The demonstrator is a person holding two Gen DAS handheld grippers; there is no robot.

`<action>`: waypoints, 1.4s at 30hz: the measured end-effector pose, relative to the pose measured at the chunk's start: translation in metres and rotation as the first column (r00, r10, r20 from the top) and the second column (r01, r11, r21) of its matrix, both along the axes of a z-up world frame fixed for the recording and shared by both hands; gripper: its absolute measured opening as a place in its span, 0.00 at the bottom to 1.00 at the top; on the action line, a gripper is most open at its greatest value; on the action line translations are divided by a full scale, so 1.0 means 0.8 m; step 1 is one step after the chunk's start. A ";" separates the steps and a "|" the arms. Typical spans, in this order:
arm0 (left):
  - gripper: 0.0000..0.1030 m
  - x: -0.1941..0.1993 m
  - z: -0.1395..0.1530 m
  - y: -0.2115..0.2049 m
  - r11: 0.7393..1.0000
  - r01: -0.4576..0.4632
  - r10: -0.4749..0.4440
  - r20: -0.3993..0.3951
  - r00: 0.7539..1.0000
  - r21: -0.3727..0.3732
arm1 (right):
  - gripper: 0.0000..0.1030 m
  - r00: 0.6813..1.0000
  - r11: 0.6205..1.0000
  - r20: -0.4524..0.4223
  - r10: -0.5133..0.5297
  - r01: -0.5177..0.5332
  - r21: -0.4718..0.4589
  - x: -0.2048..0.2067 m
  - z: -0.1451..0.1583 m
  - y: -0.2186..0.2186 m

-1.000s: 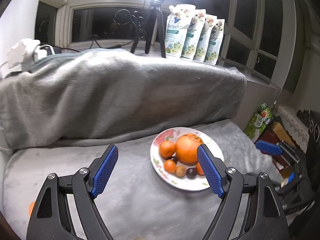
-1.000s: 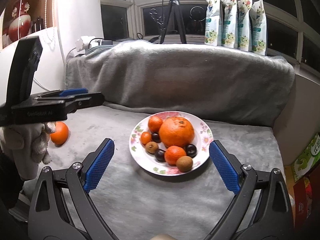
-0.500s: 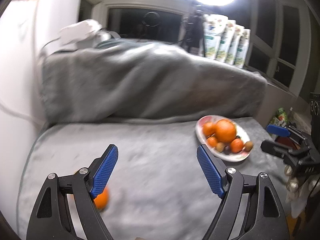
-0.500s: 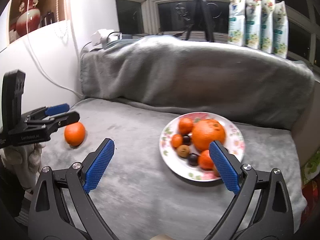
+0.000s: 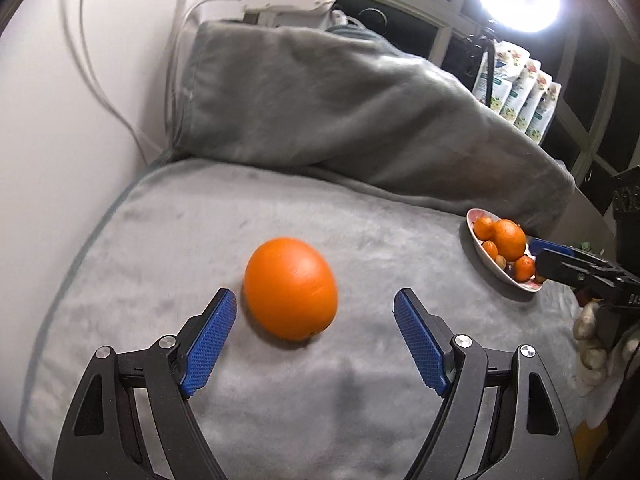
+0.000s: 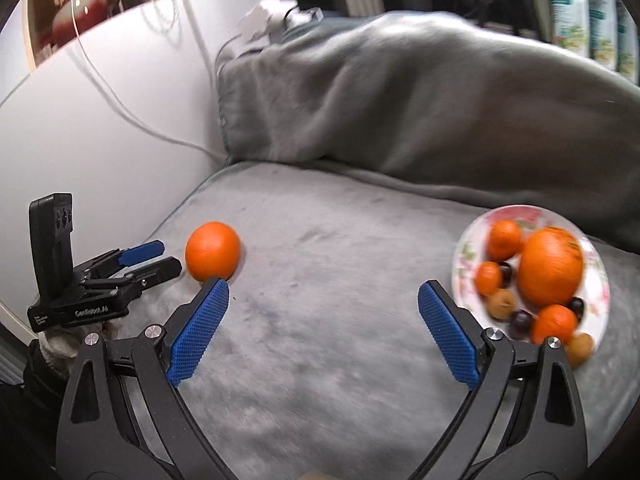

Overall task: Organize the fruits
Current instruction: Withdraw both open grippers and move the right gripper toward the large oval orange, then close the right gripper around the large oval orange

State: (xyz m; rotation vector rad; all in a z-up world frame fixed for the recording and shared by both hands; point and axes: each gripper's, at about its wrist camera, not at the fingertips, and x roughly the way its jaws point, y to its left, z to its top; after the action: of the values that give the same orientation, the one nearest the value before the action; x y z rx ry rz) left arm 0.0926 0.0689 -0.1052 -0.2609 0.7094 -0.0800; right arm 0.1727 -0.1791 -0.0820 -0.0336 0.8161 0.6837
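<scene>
The loose orange (image 5: 291,288) near the blanket's (image 5: 360,392) left edge could roll away if the left tongs (image 5: 316,334), gaping and empty, nudge it off-centre.

Left gripper (image 5: 316,312) jaws spread, lone orange (image 5: 291,288) between them on grey blanket (image 5: 280,400), untouched

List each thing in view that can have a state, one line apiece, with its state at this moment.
Loose orange: lying alone on the grey blanket, between the left fingers, untouched.
Left gripper: open, fingers either side of the orange, nothing gripped.
Right gripper: open, empty, over bare blanket.
Plate: upright on the blanket, loaded with fruit.
Large orange: resting on the plate among smaller fruits.
Grey blanket: spread flat, bunched up behind.
</scene>
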 end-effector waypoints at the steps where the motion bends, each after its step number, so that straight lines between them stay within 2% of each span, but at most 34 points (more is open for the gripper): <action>1: 0.79 0.001 -0.004 0.003 1.000 0.002 -0.002 -0.010 1.000 -0.011 | 0.95 1.000 1.000 -0.012 0.006 -0.006 -0.001 0.003 -0.003 0.007; 10: 0.77 0.016 -0.036 0.019 0.995 0.007 -0.014 -0.076 0.997 -0.095 | 0.84 0.985 0.994 -0.144 0.097 -0.090 0.057 0.035 -0.023 0.075; 13: 0.77 0.020 -0.041 0.020 0.993 0.013 -0.024 -0.087 0.996 -0.116 | 0.77 0.976 0.992 -0.183 0.116 -0.104 0.071 0.044 -0.032 0.093; 20: 0.77 0.023 -0.044 0.032 0.984 0.018 -0.035 -0.094 0.995 -0.175 | 0.75 0.944 0.982 -0.290 0.155 -0.117 0.147 0.063 -0.056 0.129; 22: 0.75 0.024 -0.045 0.034 0.983 0.020 -0.038 -0.095 0.995 -0.183 | 0.71 0.935 0.980 -0.314 0.163 -0.116 0.163 0.067 -0.062 0.135; 30: 0.70 0.033 -0.047 0.028 0.982 0.042 -0.063 -0.109 0.992 -0.184 | 0.68 0.907 0.970 -0.372 0.198 -0.127 0.206 0.072 -0.079 0.155; 39: 0.68 0.037 -0.056 0.033 0.976 0.033 -0.060 -0.122 0.991 -0.215 | 0.67 0.892 0.964 -0.396 0.216 -0.130 0.233 0.064 -0.089 0.172; 42: 0.64 0.039 -0.056 0.031 0.977 0.037 -0.064 -0.124 0.990 -0.211 | 0.60 0.889 0.963 -0.397 0.227 -0.143 0.230 0.060 -0.091 0.178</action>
State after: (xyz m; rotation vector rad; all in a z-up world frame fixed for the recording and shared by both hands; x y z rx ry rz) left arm 0.1237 0.0940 -0.1504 -0.4518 0.8393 -0.1875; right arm 0.2209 -0.0366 -0.1545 0.2250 1.1675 0.9706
